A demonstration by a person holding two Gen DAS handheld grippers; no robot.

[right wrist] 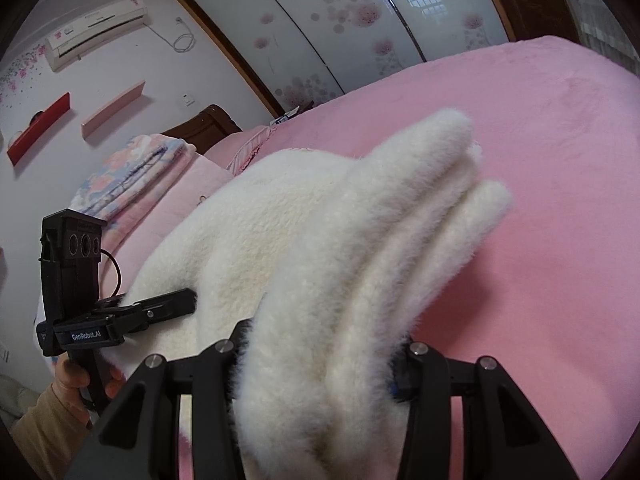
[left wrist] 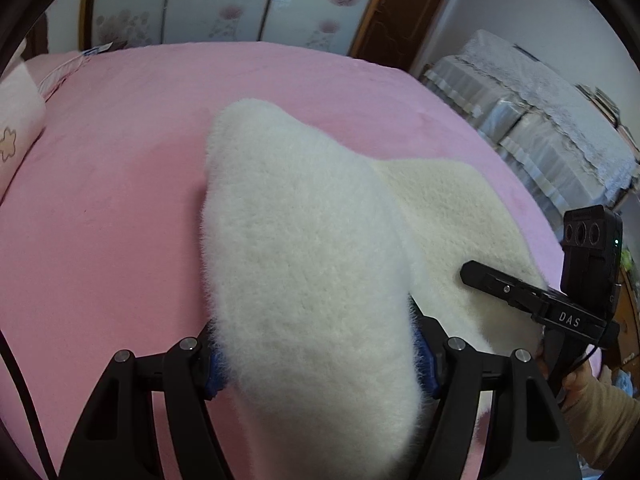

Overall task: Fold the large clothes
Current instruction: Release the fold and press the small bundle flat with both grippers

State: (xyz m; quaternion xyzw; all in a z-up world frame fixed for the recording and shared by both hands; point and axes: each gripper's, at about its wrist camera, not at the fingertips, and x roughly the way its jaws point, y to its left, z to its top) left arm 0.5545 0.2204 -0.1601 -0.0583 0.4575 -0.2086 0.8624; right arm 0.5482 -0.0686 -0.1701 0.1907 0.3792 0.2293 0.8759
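Note:
A white fluffy garment [left wrist: 304, 240] lies on the pink bed [left wrist: 100, 208]. My left gripper [left wrist: 316, 360] is shut on a thick fold of it, which bulges up over the jaws and hides the fingertips. My right gripper [right wrist: 320, 368] is shut on another bunched fold of the same garment [right wrist: 320, 240], with folded layers running out ahead of it. The right gripper also shows in the left wrist view [left wrist: 520, 292] at the garment's right edge. The left gripper shows in the right wrist view [right wrist: 132, 312] at the garment's left edge.
The pink bed sheet [right wrist: 540, 200] spreads wide beyond the garment. A pillow [left wrist: 16, 128] and folded floral bedding [right wrist: 132, 176] lie at the head of the bed. Covered furniture [left wrist: 540, 120] stands beside the bed. Sliding floral doors [right wrist: 340, 28] stand behind.

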